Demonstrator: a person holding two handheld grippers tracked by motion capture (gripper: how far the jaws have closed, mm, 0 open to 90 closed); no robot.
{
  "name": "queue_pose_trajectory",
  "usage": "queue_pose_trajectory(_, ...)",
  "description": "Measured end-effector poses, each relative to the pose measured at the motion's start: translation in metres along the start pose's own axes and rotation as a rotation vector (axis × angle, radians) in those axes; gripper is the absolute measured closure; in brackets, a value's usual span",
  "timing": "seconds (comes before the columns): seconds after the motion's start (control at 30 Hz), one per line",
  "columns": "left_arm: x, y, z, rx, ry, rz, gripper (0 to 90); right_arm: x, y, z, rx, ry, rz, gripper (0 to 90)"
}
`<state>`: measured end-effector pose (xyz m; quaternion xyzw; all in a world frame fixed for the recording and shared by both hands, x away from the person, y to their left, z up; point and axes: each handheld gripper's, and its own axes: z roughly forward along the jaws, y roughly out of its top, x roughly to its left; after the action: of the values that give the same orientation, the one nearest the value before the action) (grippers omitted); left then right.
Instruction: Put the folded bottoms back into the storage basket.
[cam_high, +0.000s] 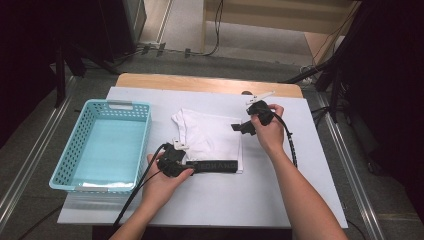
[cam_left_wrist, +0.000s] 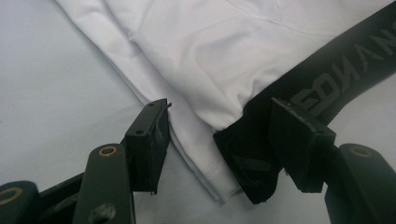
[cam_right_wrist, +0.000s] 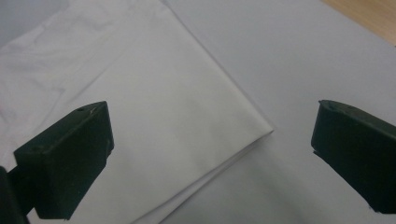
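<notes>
Left gripper (cam_high: 186, 161) lies low on the sheet, jaws about half open astride the near corner of one folded white garment (cam_high: 212, 137), one pad touching its black lettered waistband (cam_high: 216, 165); nothing clamped. Right gripper (cam_high: 246, 125), wide open, hovers empty over the garment's far corner, wrist bent inward. One blue basket (cam_high: 142, 140) stands beyond the left hand.

Garment (cam_high: 210, 137) lies mid-desk (cam_high: 300, 200) on the sheet; its waistband (cam_high: 215, 166) runs along the near edge. Basket (cam_high: 102, 145) sits just left of it. Left gripper (cam_high: 187, 167) at the garment's near-left corner, right gripper (cam_high: 240, 127) over its far-right edge.
</notes>
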<state>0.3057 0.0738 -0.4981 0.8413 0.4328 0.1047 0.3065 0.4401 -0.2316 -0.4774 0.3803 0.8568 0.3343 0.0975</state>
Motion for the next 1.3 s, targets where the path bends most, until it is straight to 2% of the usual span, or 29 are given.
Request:
queue_pose_trajectory(0.13, 0.0, 0.001, 0.0, 0.005, -0.001, -0.001, 41.2, -0.003, 0.0, 0.011, 0.066, -0.013, 0.003, 0.0)
queue_pose_trajectory(0.3, -0.002, 0.001, 0.0, 0.004, -0.003, -0.003, 43.7, -0.006, 0.0, 0.02, 0.085, 0.003, 0.006, 0.0)
queue_pose_trajectory(0.33, -0.002, 0.001, 0.0, 0.004, -0.004, -0.004, 44.2, -0.006, 0.0, 0.021, 0.085, 0.005, 0.007, 2.9)
queue_pose_trajectory(0.53, -0.002, 0.001, 0.0, 0.003, -0.008, -0.005, 46.3, -0.009, 0.0, 0.028, 0.117, -0.01, -0.002, 5.4)
queue_pose_trajectory(0.6, -0.002, 0.0, 0.0, 0.002, -0.009, -0.006, 46.6, -0.01, 0.0, 0.029, 0.118, -0.032, -0.002, 16.1)
queue_pose_trajectory(0.67, -0.002, 0.0, 0.0, 0.002, -0.009, -0.008, 46.9, -0.01, 0.0, 0.03, 0.125, -0.071, -0.005, 22.7)
queue_pose_trajectory(0.8, -0.003, 0.0, 0.0, -0.002, -0.003, -0.01, 47.0, -0.015, -0.002, 0.031, 0.117, -0.046, 0.01, 27.6)
queue_pose_trajectory(1.17, -0.004, -0.001, -0.001, -0.009, -0.002, -0.016, 49.0, -0.025, -0.002, 0.031, 0.081, -0.036, 0.06, 44.0)
queue_pose_trajectory(1.3, -0.005, -0.002, -0.001, -0.01, -0.017, -0.021, 54.1, -0.026, -0.004, 0.031, 0.064, -0.028, 0.068, 46.6)
